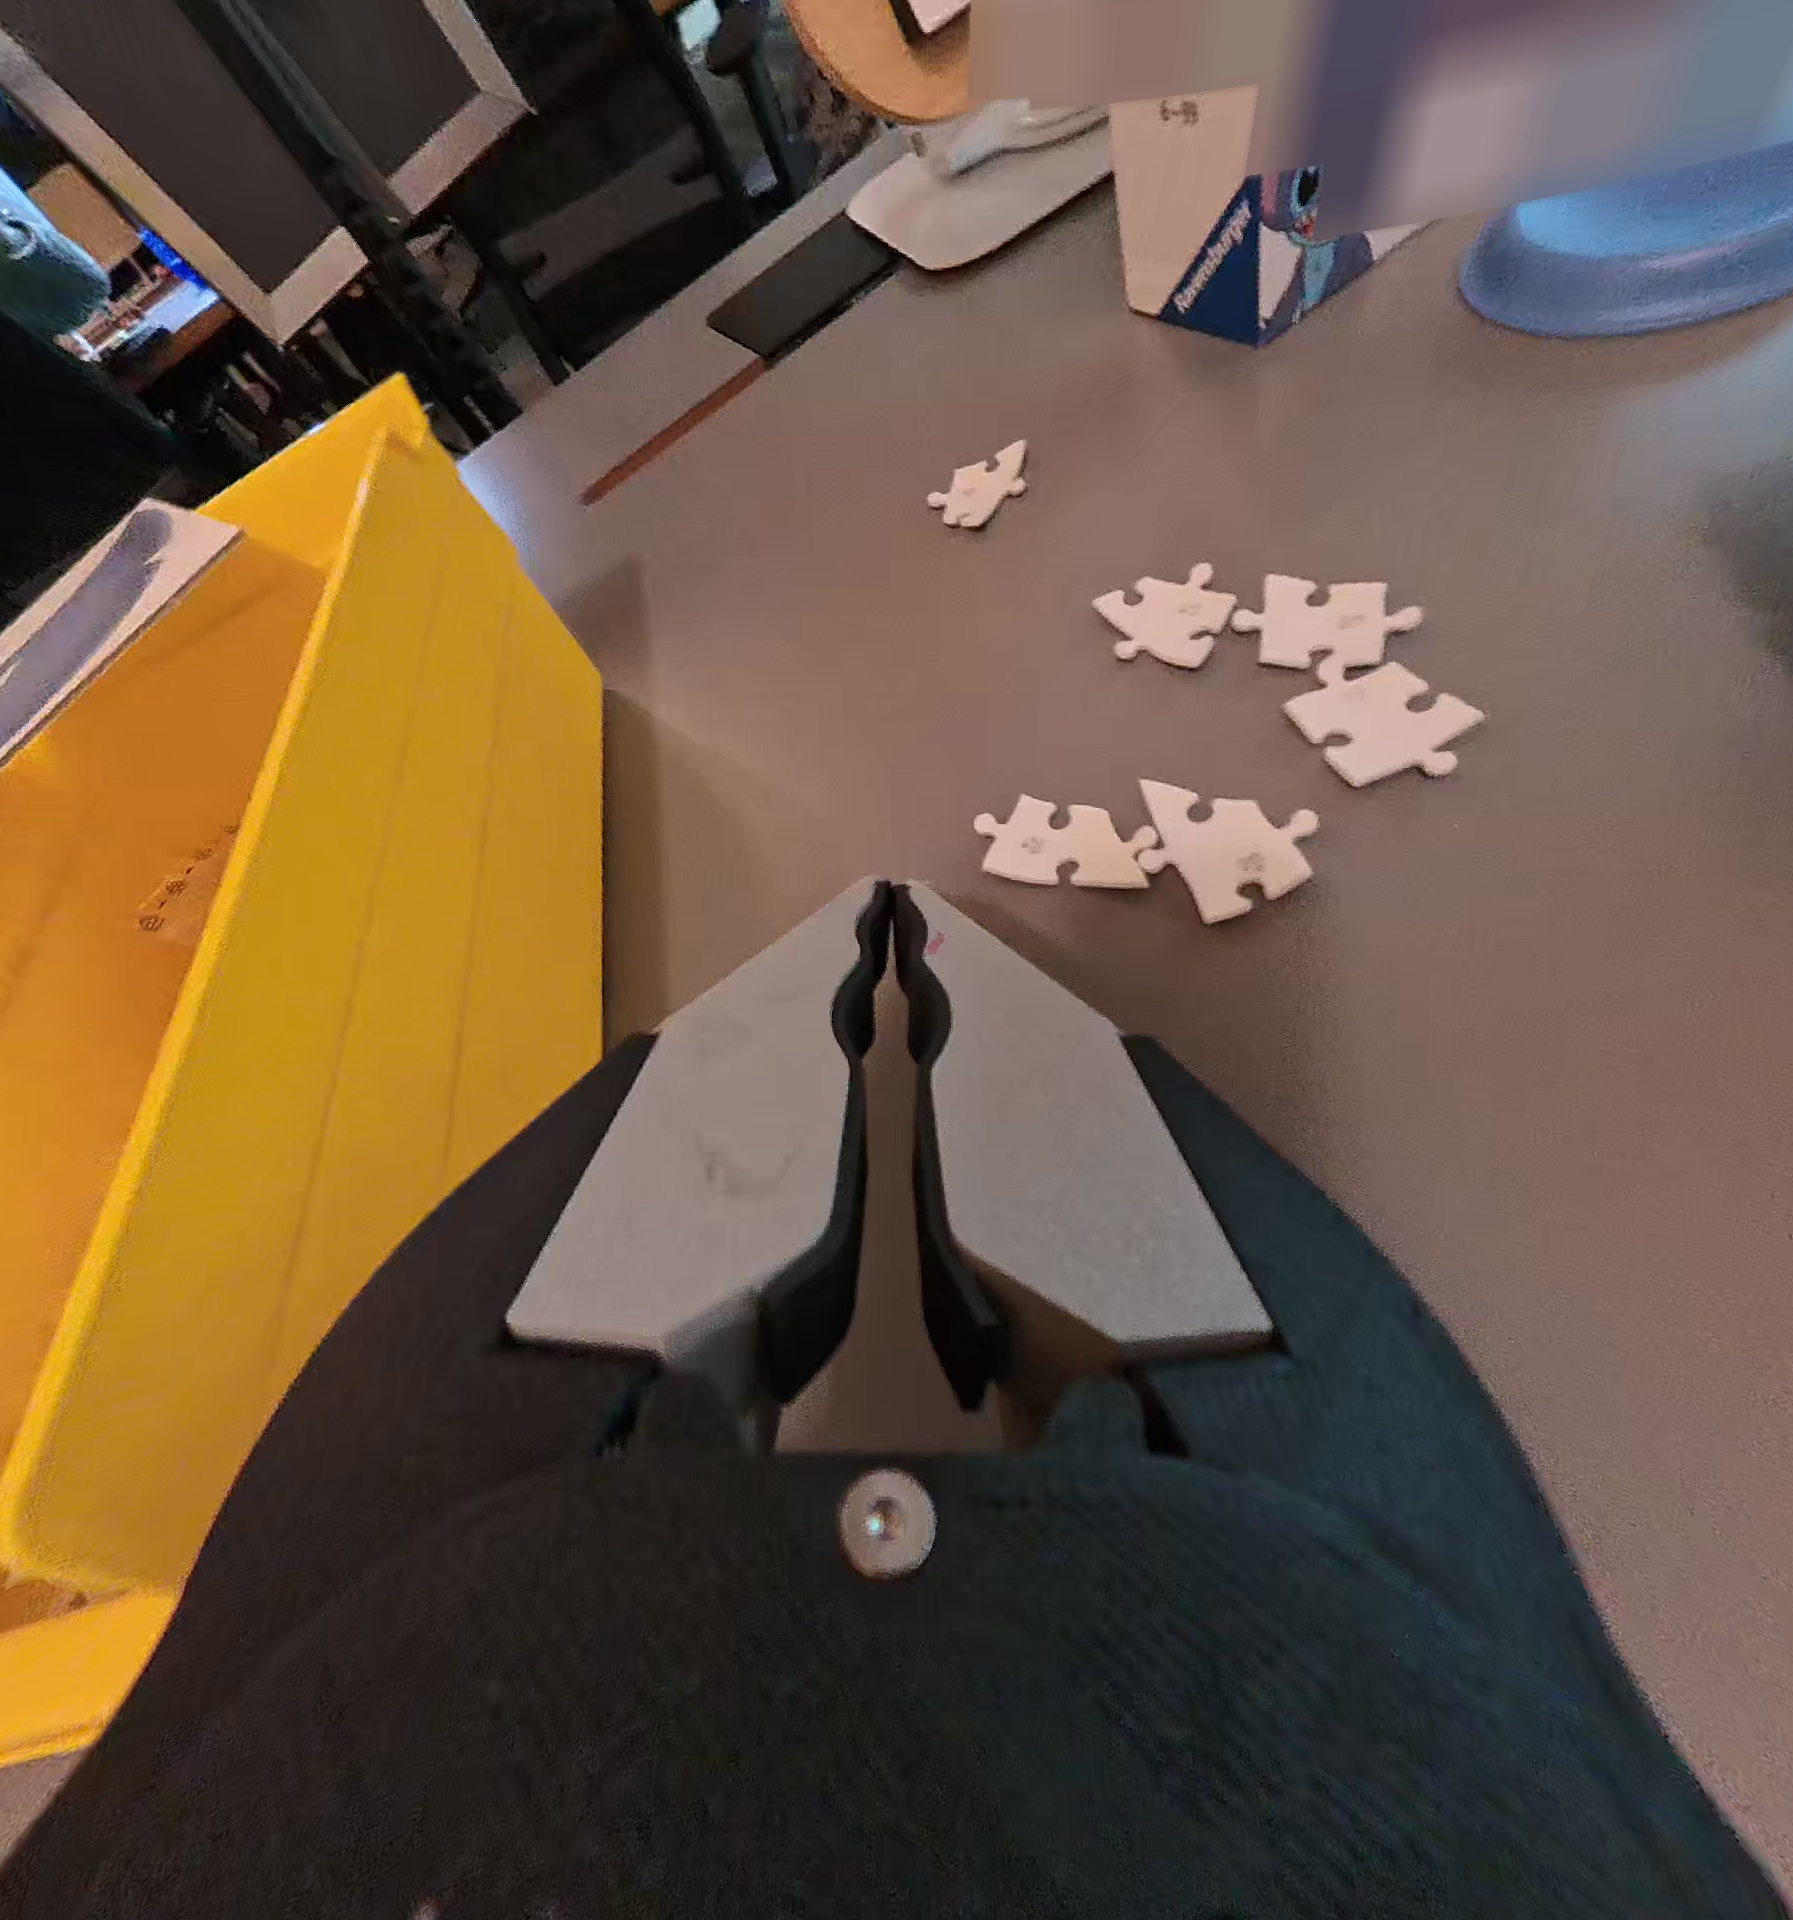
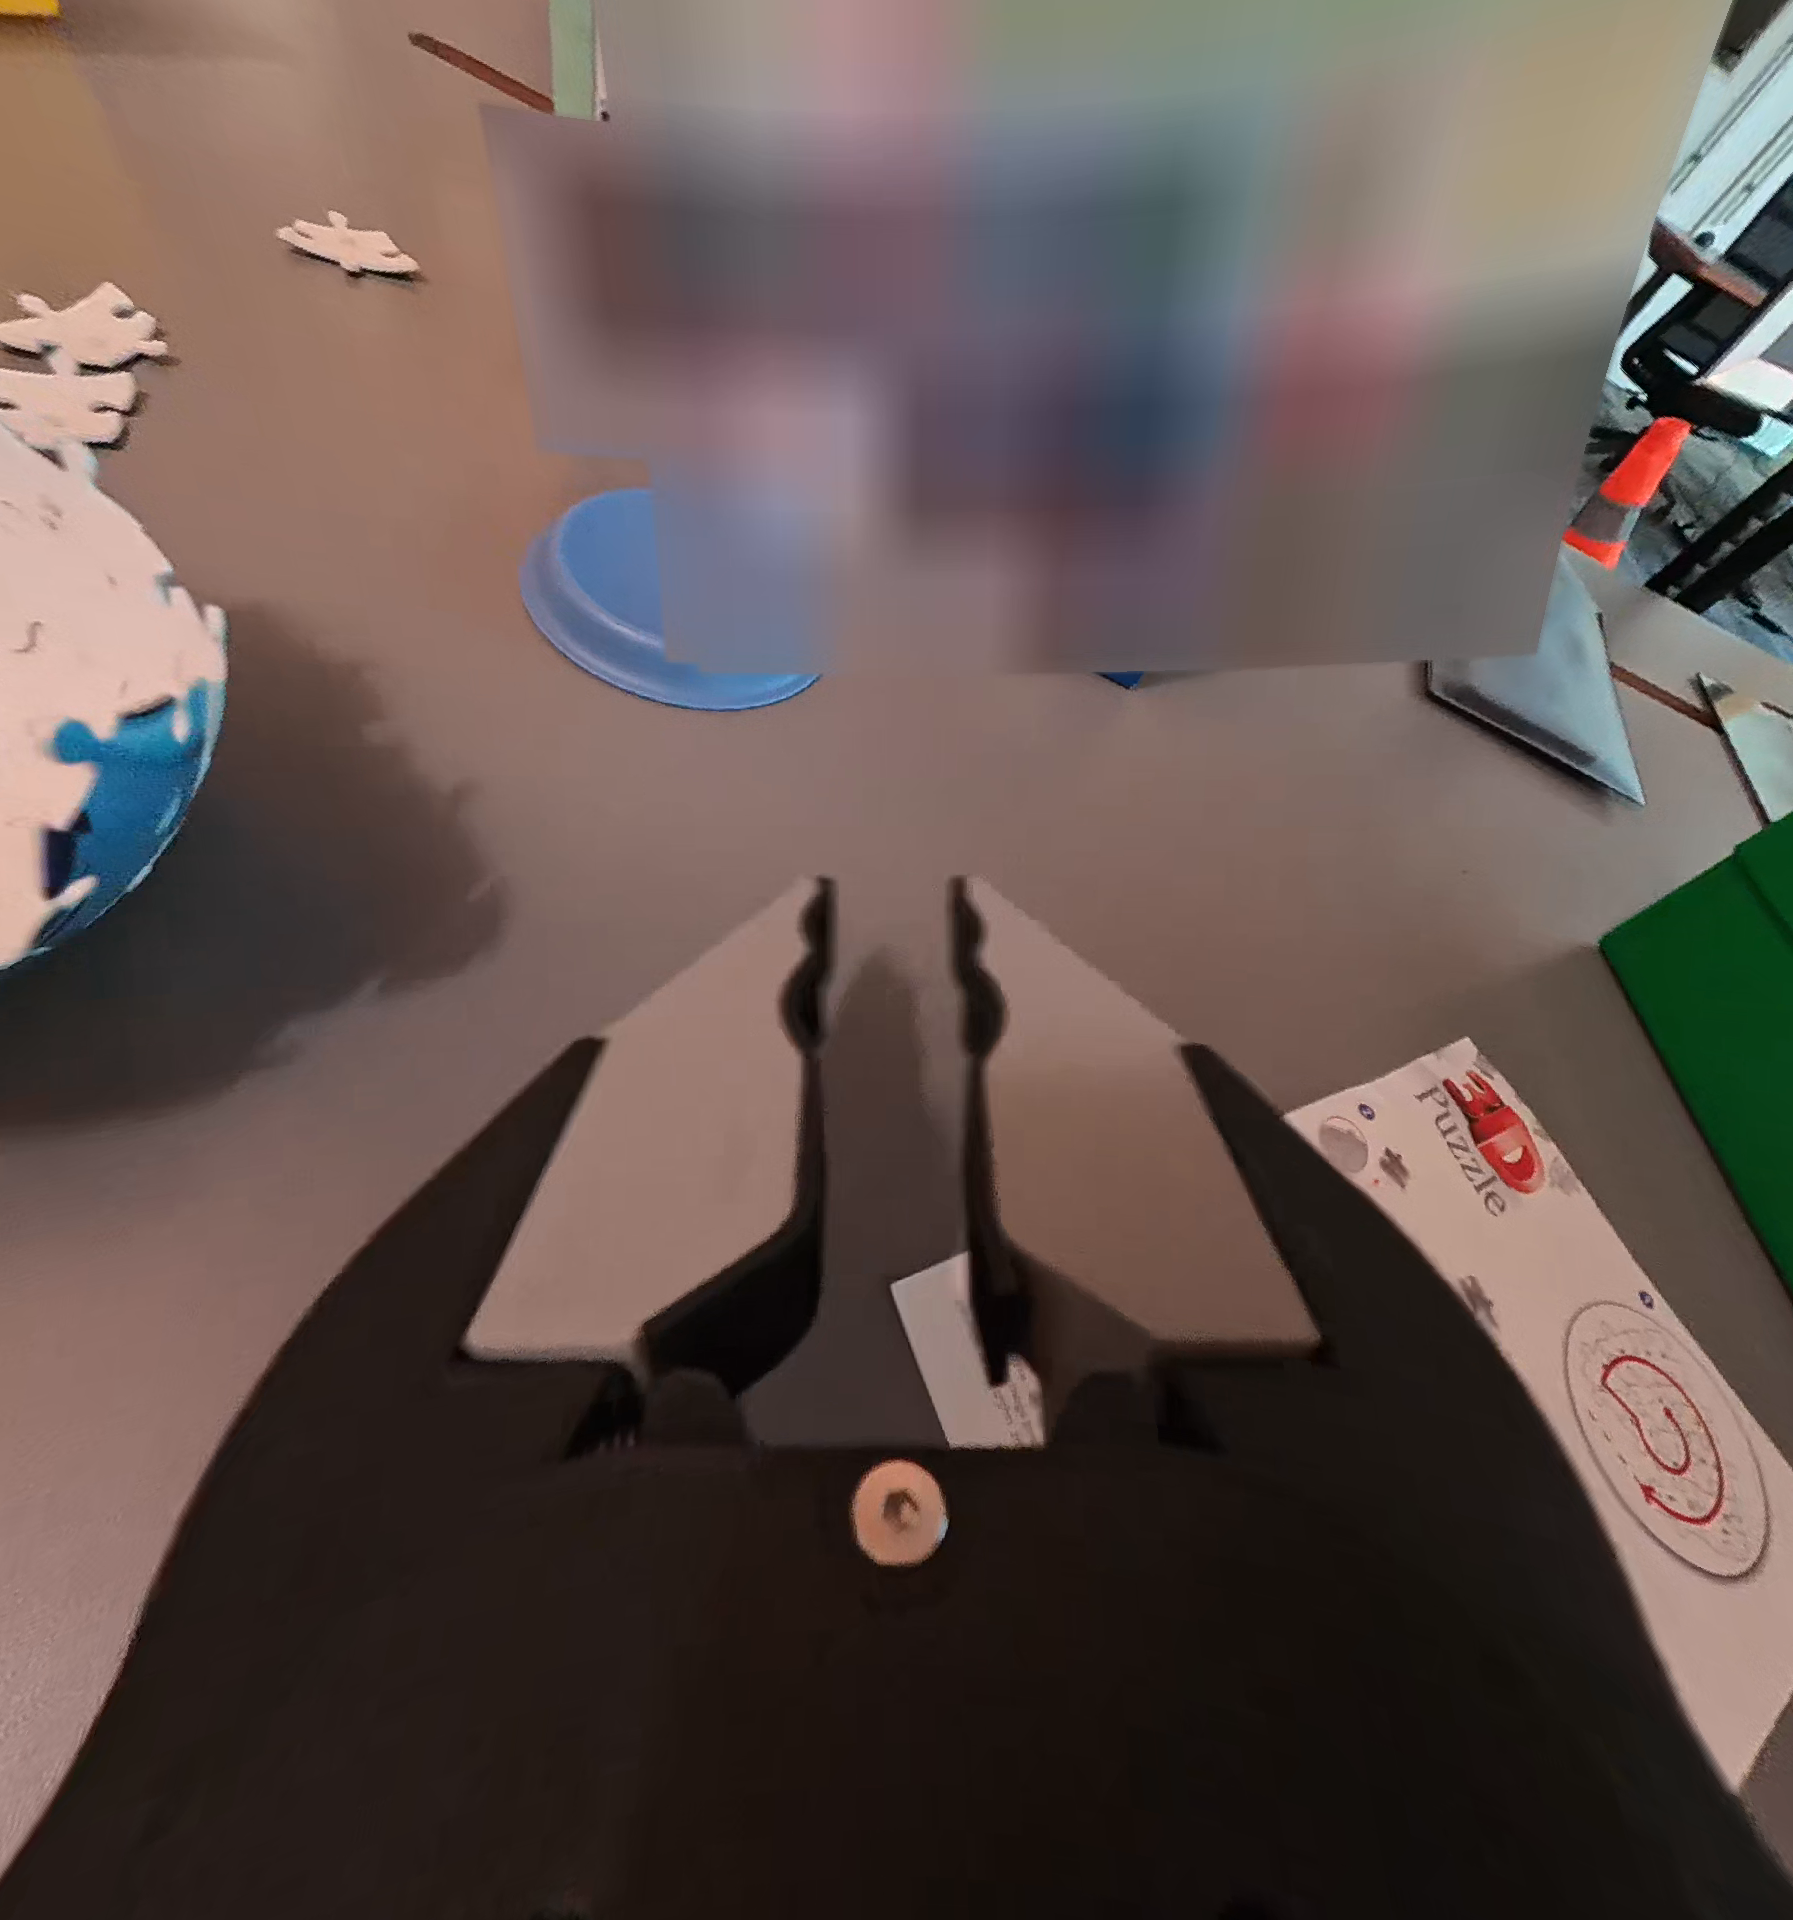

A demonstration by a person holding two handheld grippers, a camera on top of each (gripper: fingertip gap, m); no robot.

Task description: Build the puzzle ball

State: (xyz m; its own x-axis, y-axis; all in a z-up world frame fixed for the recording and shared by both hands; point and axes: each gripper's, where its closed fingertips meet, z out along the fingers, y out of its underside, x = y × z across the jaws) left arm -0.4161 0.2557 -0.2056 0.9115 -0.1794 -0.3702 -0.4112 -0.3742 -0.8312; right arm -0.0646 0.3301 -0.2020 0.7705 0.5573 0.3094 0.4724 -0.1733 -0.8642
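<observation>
The grey table [image 1: 1494, 1143] fills both of your views. At the left edge of your right wrist view sits the puzzle ball [image 2: 30, 707], a half-built shell with white pieces above and blue showing low on its right side; it lies left of and a little beyond your right gripper [image 2: 890, 883], well apart from the fingertips. That gripper's fingers stand partly open with a clear gap between the tips, holding nothing.

In your left wrist view a big yellow bin [image 1: 196, 987] takes up the left side of the frame, just beside your left gripper [image 1: 890, 888]. Its fingers are closed tip to tip with nothing between them.

A blue stand [image 2: 601, 613] shows in the middle of your right wrist view, partly under the blur. A green sheet [image 2: 1754, 1039] lies at the right edge, and a printed instruction leaflet [image 2: 1598, 1403] rests below it at lower right, just beside your right gripper's body. A puzzle box [image 1: 1214, 229] stands at the upper right of your left wrist view.

The loose white puzzle pieces [image 1: 1224, 852] lie flat, right of centre in your left wrist view, just beyond and to the right of the closed fingertips; one piece sits apart, farther up.
</observation>
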